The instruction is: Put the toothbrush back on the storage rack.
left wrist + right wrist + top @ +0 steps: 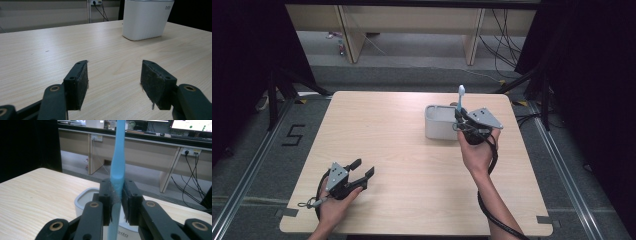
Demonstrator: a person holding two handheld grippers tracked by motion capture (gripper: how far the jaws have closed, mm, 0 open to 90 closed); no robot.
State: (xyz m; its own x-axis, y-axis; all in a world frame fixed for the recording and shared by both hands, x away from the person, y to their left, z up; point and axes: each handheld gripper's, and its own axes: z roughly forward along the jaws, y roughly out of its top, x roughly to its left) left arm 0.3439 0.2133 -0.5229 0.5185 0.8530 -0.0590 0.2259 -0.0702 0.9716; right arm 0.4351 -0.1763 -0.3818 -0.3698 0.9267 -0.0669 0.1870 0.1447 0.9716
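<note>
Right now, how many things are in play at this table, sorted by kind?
Hand-held grippers: 2, the left gripper open and resting on the table, the right gripper shut on the toothbrush
Light blue toothbrush: 1, held upright over the container
White container: 1
Total: 4

**A recording booth inside an office lab**

The place looked like a lab set up in an office. A pale wooden tabletop (377, 140) stood on grey carpet between black curtains (247, 60) at nine and three o'clock. Metal floor rails (252, 170) ran beside it, with a taped "5" (293, 135). At twelve o'clock stood office desks (412, 30), trailing cables (504, 45), wall sockets (191, 151) and lit monitors (192, 125).
</note>
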